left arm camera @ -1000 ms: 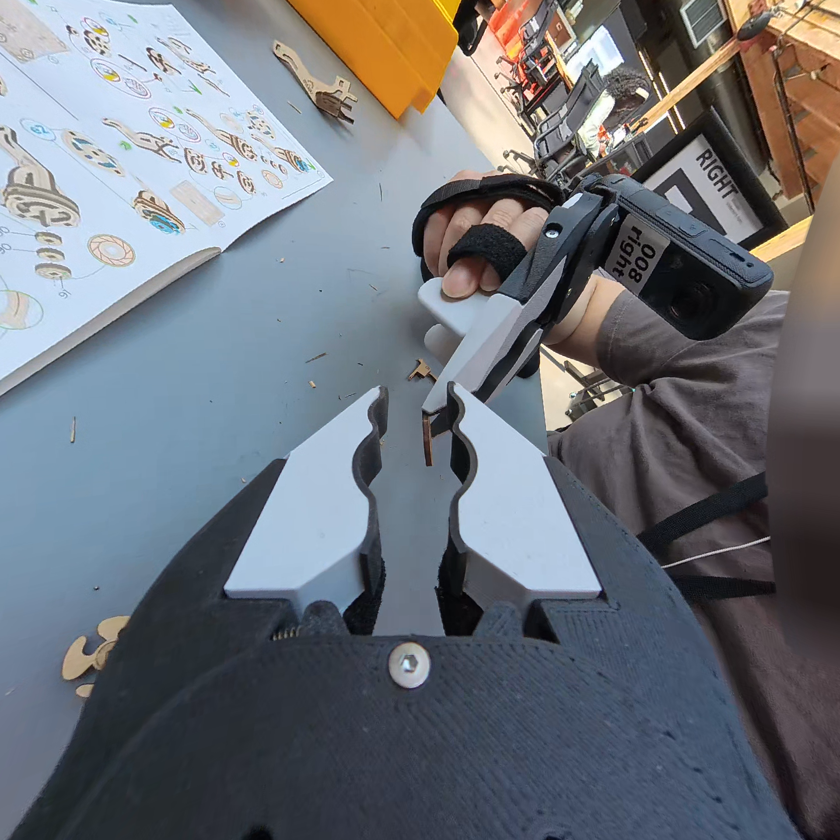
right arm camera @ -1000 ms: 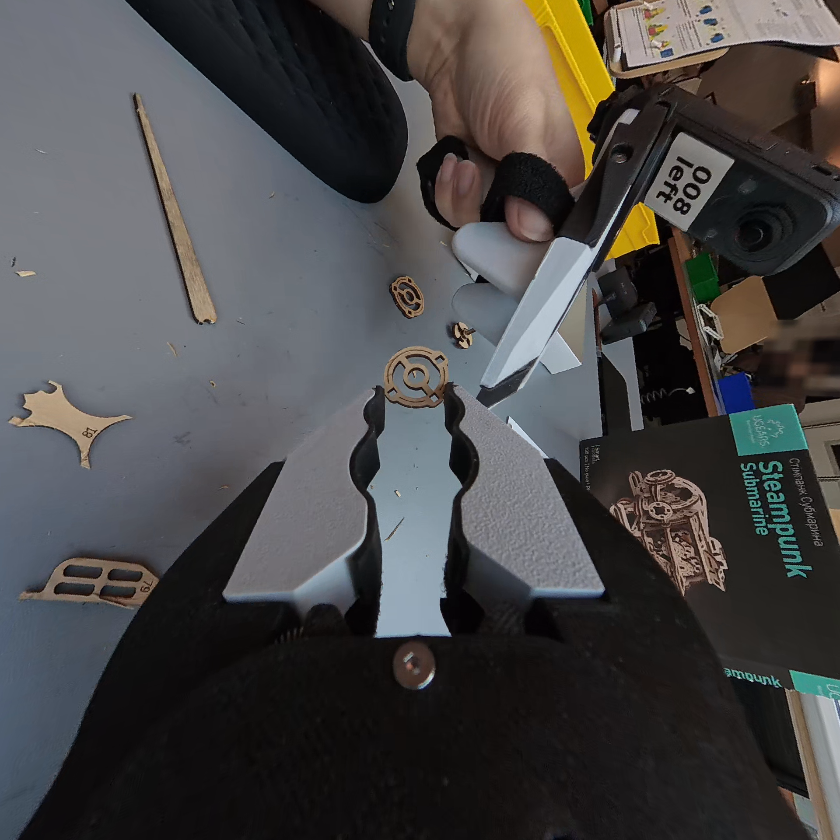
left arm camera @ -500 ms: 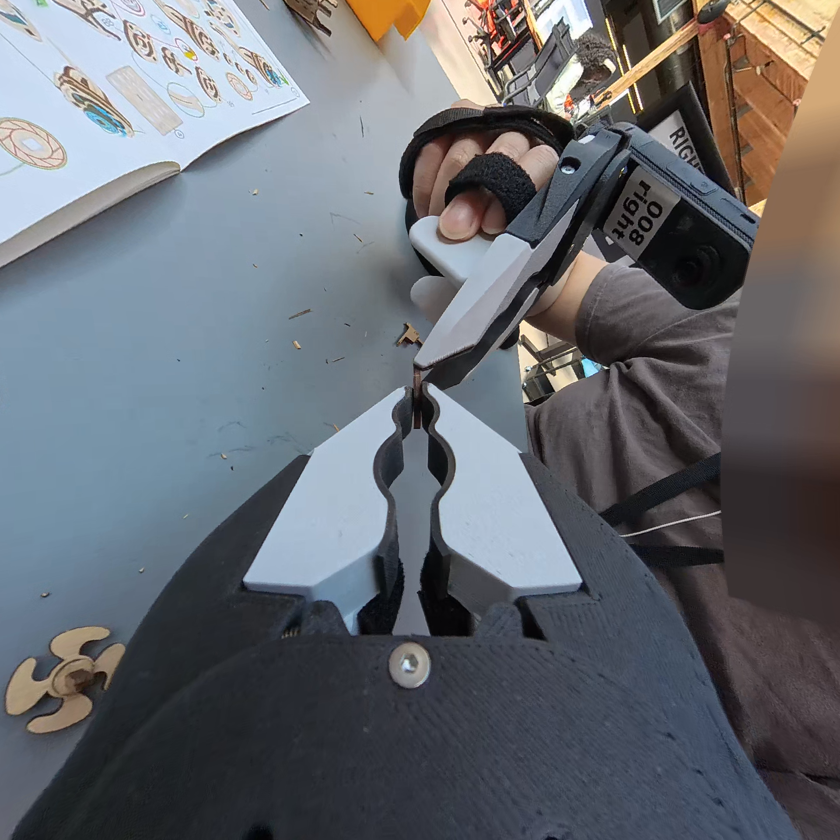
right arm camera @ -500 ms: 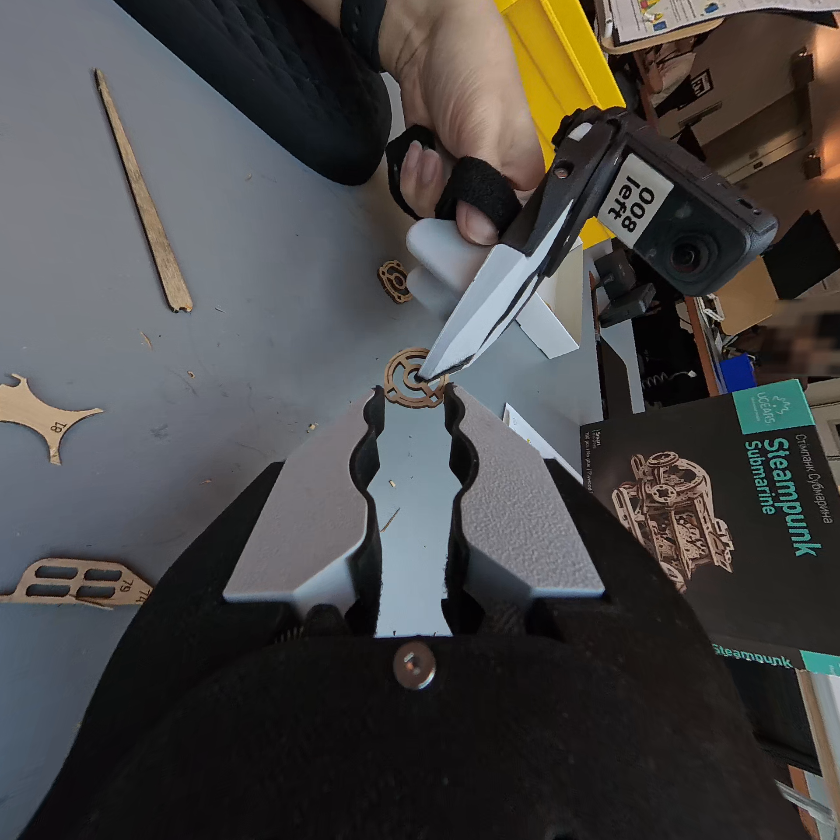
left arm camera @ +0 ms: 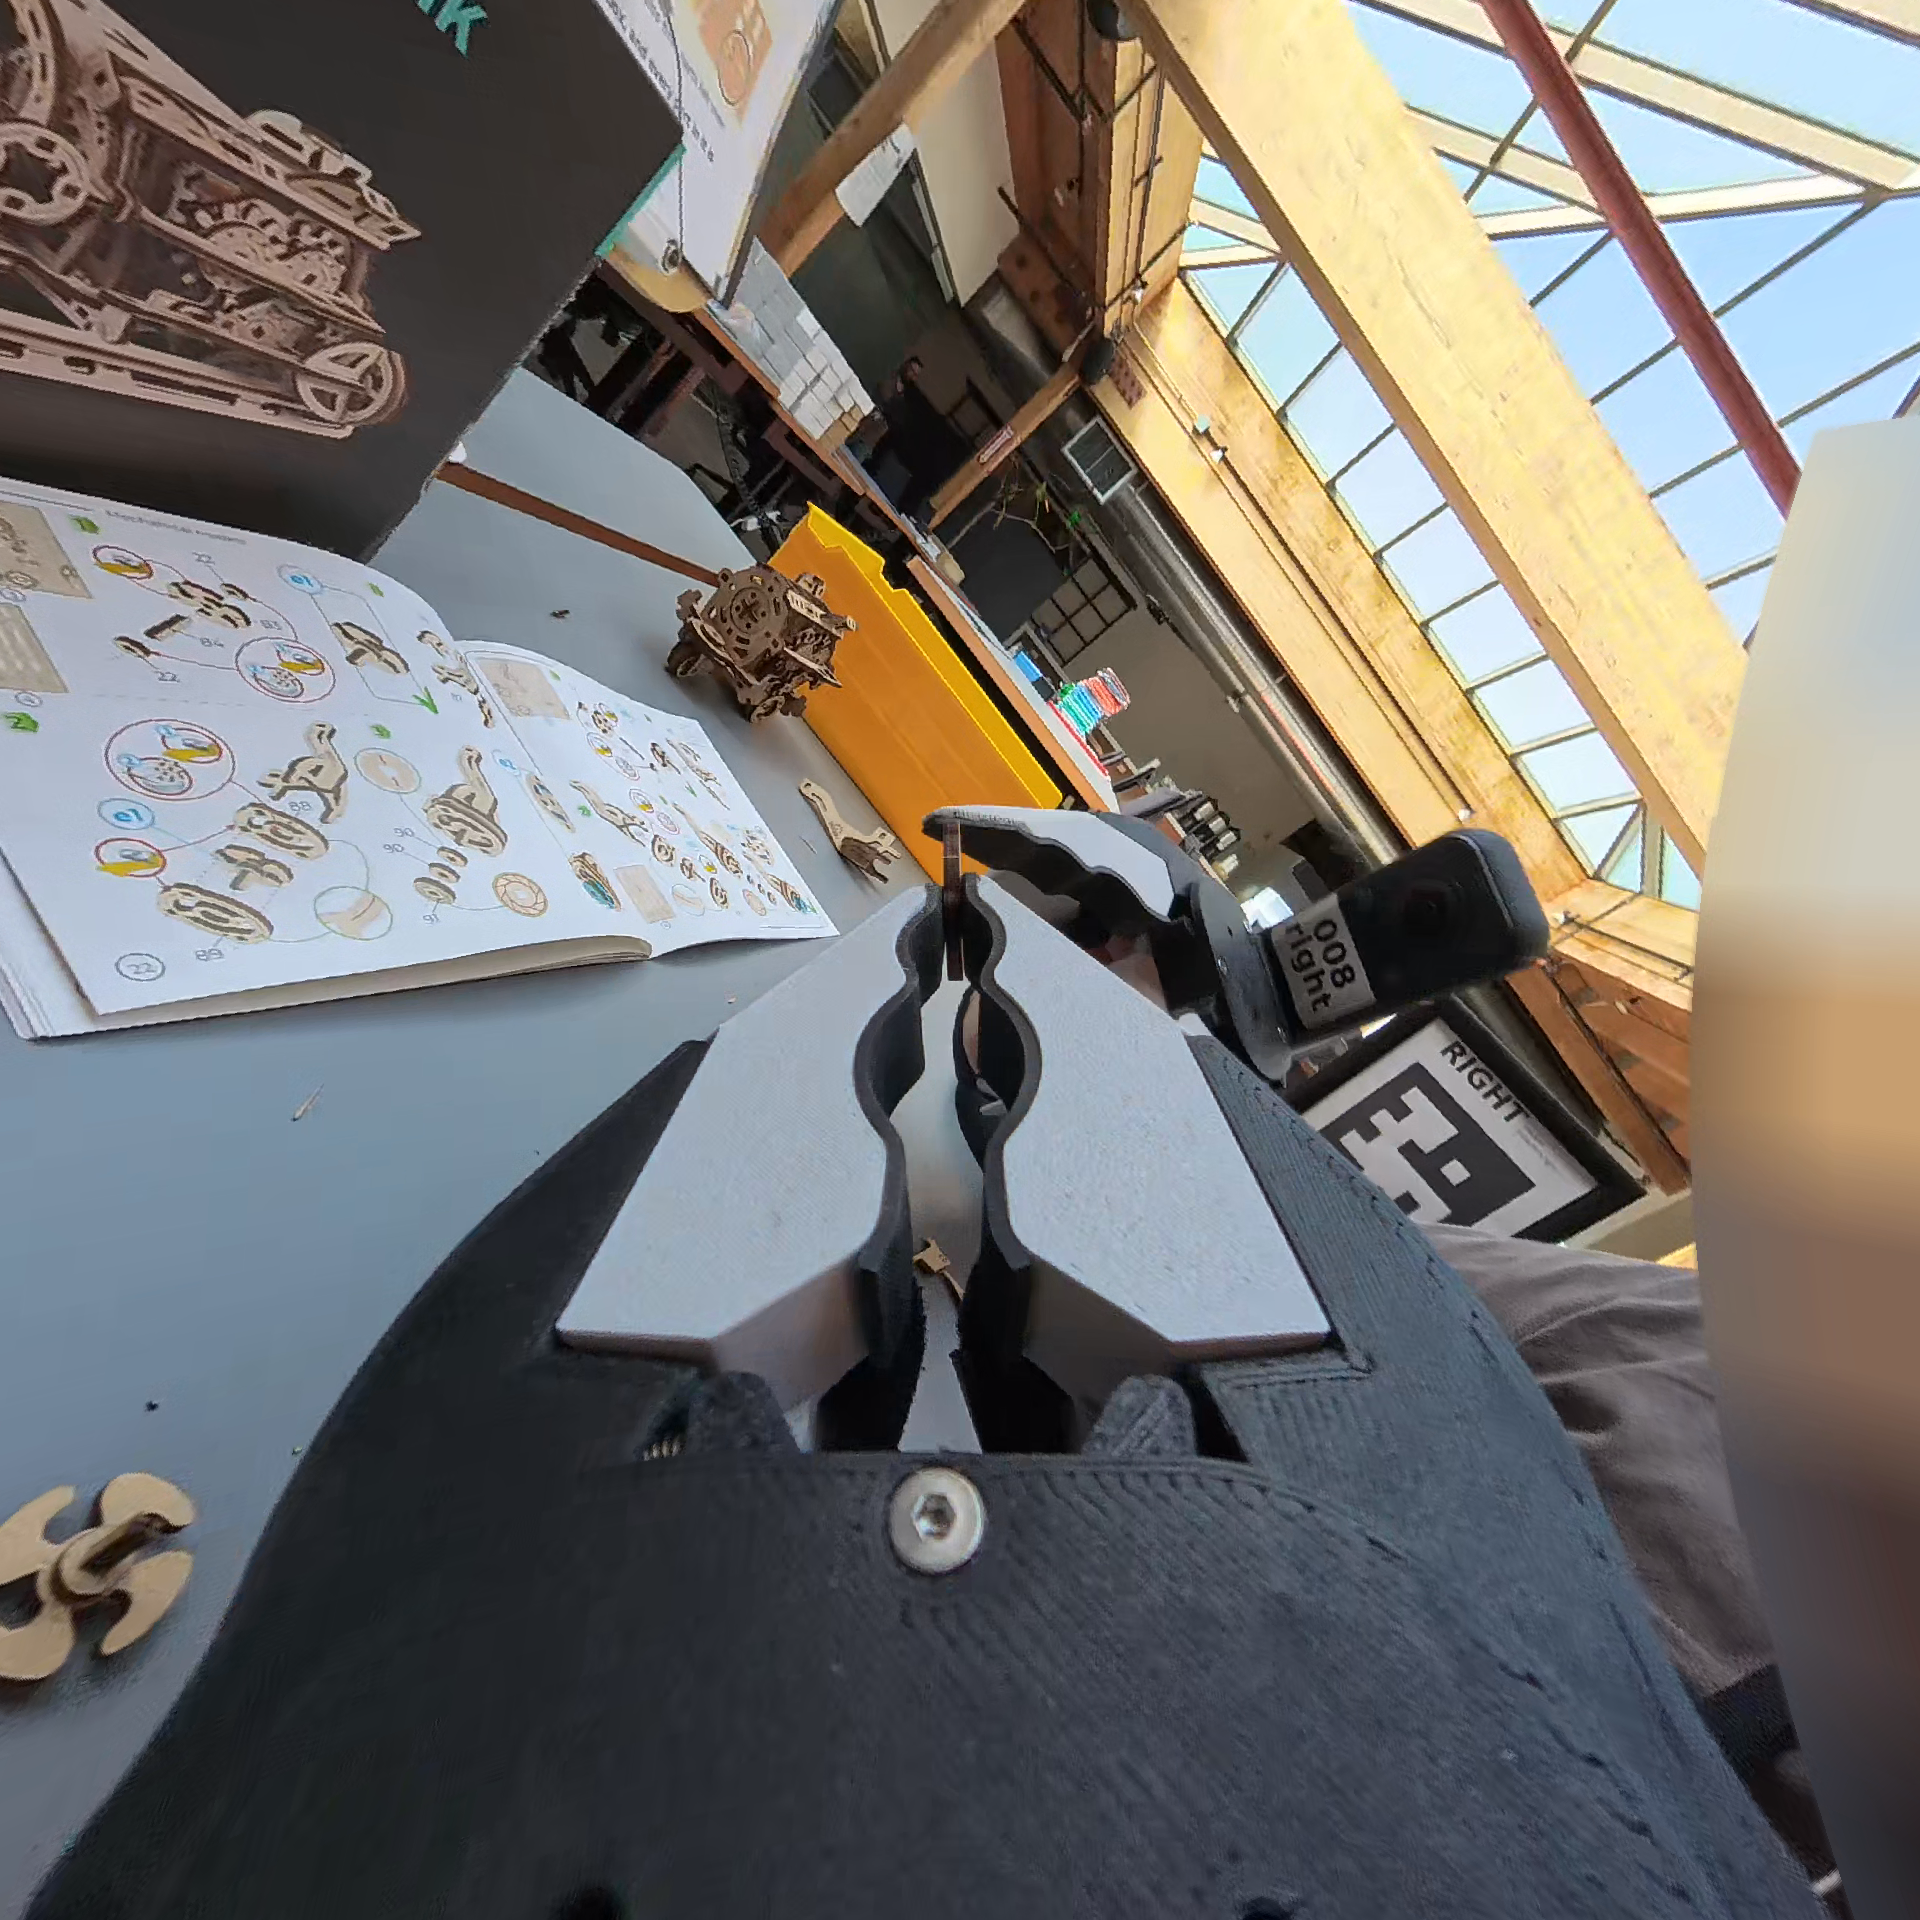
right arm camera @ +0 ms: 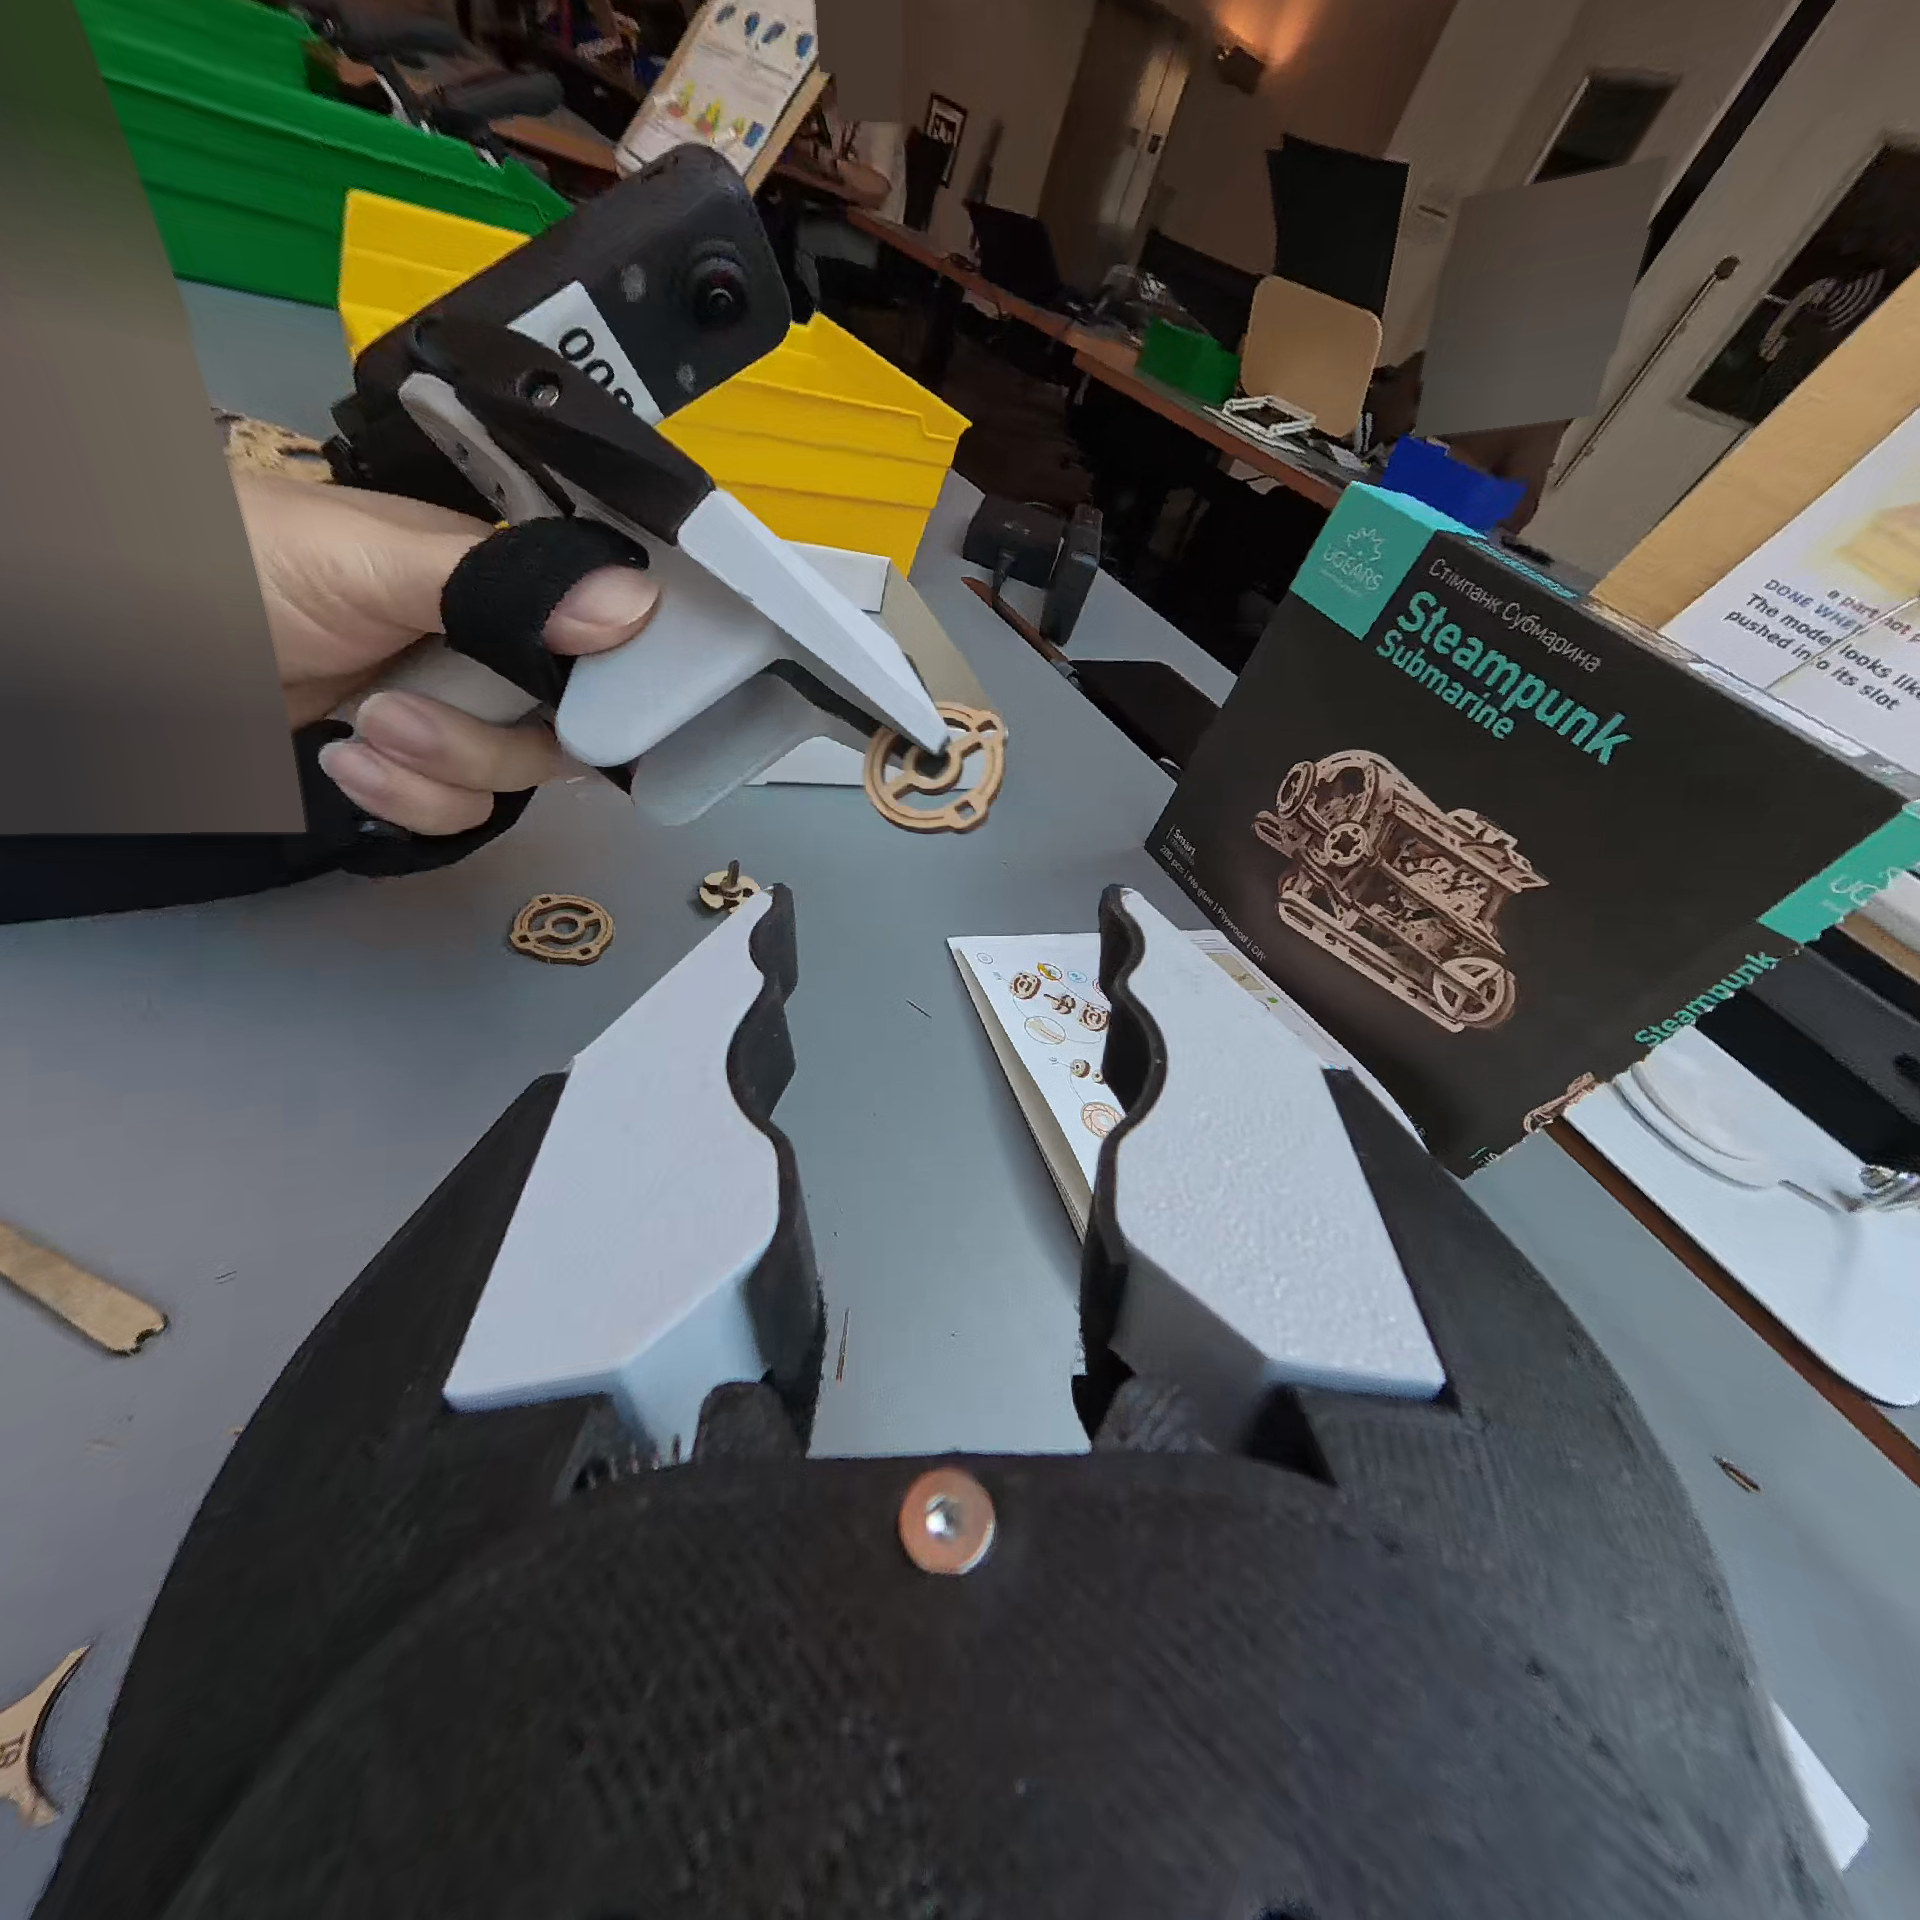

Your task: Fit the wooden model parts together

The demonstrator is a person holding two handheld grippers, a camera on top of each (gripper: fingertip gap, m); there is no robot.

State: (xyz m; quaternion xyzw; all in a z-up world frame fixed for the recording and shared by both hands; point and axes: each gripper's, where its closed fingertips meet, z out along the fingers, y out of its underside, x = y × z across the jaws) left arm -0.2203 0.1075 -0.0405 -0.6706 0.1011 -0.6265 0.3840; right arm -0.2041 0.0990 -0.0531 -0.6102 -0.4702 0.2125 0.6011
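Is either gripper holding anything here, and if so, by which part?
The left gripper pinches the round wooden ring piece at its centre hub, lifted above the table. The right gripper is open and empty.

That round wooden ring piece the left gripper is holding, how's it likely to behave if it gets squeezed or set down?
The wooden ring looks thin, flat and full of cutouts, so probably light and stiff, but its narrow spokes might snap under hard squeezing. The left gripper pinches it at the centre, edge-on in the left wrist view, so it could pivot. Laid flat it should stay put; on edge it would likely roll.
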